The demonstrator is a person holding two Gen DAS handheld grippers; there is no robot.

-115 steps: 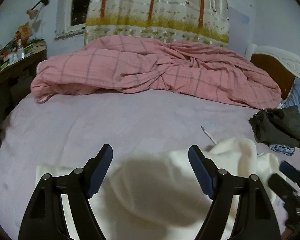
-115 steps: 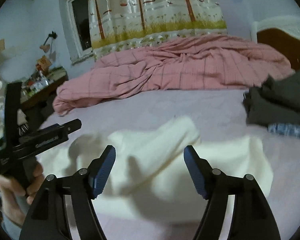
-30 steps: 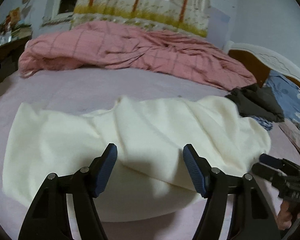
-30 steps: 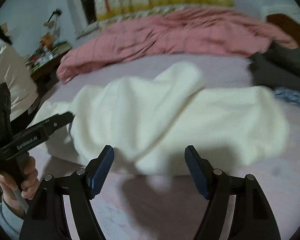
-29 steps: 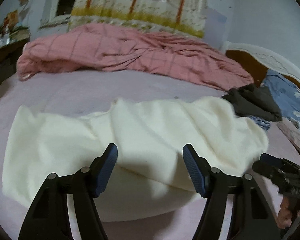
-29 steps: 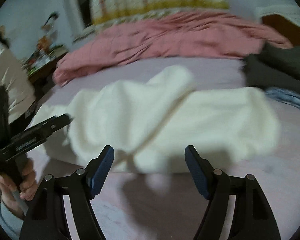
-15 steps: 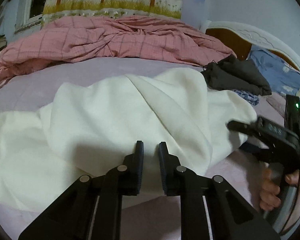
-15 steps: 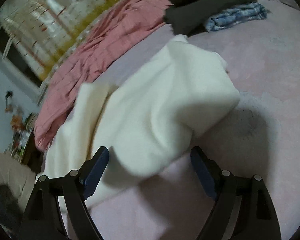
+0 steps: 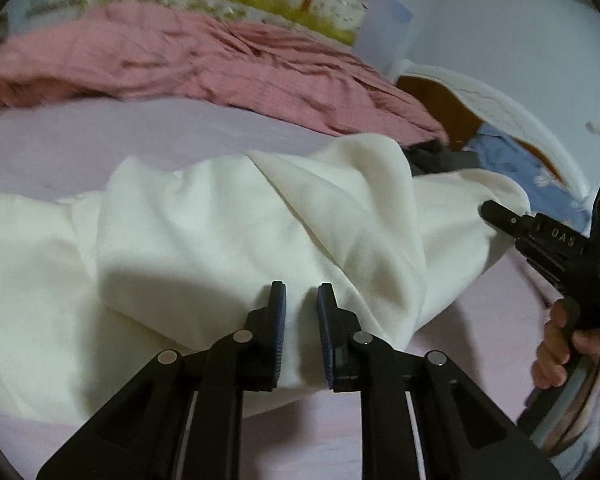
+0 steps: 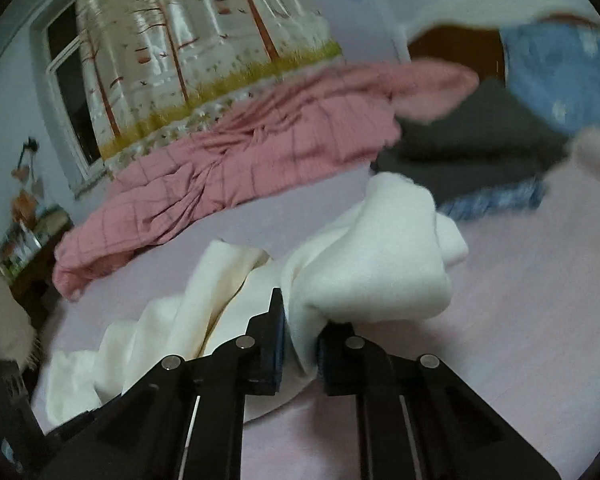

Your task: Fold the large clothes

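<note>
From the left wrist, we see our left tongs point(image 9: 301, 304) clenched on the near hem of the cream garment point(image 9: 228, 216), which sprawls across the lilac bed point(image 9: 80, 136), a corner grip suited to lifting an edge for a fold. From the right wrist, our right tongs point(image 10: 300, 316), having just closed, pinch the garment's right end, with bare sheet to the right and the pink quilt point(image 10: 236, 168) and dark clothes point(image 10: 472, 132) beyond.
</note>
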